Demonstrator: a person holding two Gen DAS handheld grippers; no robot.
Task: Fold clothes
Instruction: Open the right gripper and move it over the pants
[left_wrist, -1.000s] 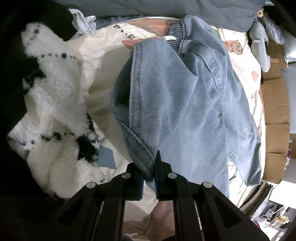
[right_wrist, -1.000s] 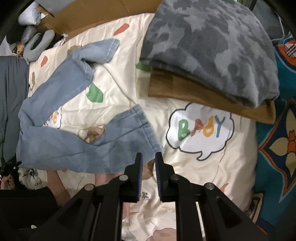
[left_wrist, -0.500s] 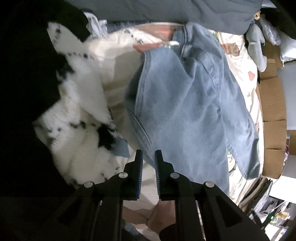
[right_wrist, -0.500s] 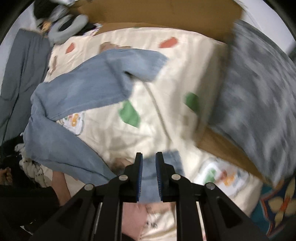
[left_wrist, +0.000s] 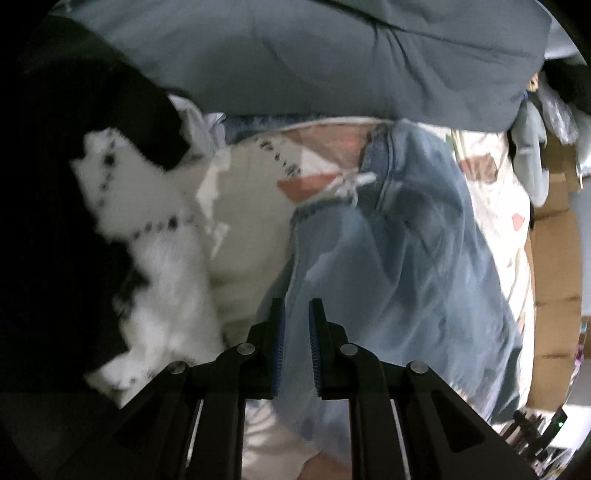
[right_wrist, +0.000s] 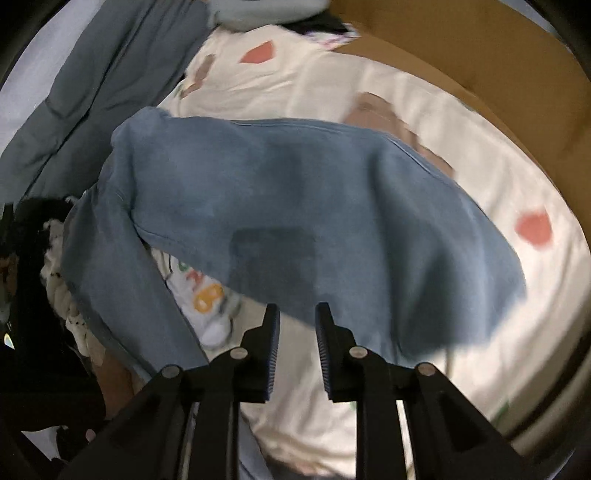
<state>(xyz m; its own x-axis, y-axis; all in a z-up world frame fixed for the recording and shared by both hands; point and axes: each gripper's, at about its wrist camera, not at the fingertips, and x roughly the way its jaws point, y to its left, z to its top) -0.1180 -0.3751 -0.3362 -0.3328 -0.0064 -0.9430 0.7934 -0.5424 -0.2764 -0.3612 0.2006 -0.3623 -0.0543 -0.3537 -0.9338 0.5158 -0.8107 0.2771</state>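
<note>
both grippers hang over the jeans (right_wrist: 295, 206): left gripper (left_wrist: 296, 332) narrow and empty, right gripper (right_wrist: 296, 332) opening, empty.

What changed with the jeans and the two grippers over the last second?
The left gripper let go of the jeans edge it was pinching. The right gripper swung from the folded stack to over a jeans leg, jaws opening, nothing between them. The jeans stay spread on the patterned sheet.

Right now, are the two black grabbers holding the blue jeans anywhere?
No. The left gripper hovers over the light blue denim jeans with nothing pinched. The right gripper is opening, empty too.
</note>
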